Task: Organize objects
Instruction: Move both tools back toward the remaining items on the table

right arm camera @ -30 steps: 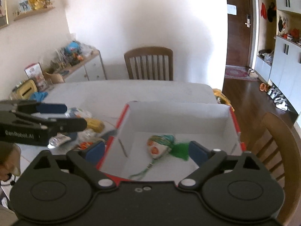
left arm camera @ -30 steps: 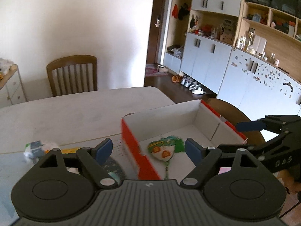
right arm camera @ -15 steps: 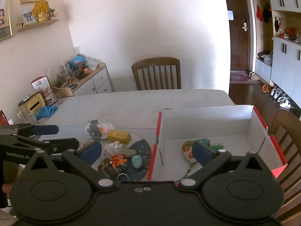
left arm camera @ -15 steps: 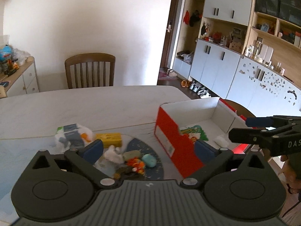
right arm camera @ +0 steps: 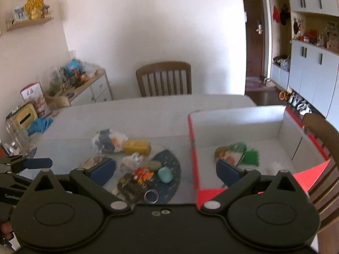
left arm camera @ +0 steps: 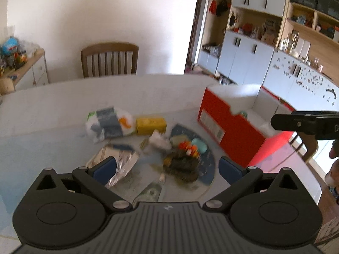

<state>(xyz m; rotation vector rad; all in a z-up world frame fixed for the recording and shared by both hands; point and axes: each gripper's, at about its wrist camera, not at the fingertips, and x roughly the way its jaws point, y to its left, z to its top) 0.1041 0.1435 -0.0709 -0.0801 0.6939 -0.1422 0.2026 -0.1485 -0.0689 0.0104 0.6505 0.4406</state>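
One toy (right arm camera: 235, 154) already lay in our red box (right arm camera: 193, 148); most clutter (right arm camera: 146, 173) waited on the counter (right arm camera: 148, 114), both grippers' fingers (left arm camera: 104, 169) spread wide and empty.

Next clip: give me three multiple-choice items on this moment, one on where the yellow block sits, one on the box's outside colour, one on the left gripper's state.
1. The yellow block lies:
A. inside the box
B. on the table, left of the box
C. on the chair

2. The box is outside:
A. red
B. blue
C. green

3. The left gripper is:
A. shut on the block
B. shut on nothing
C. open, holding nothing

Answers:
1 B, it rests among the loose items beside the box.
2 A, its outer wall is red.
3 C, its pads stand wide apart over the pile.
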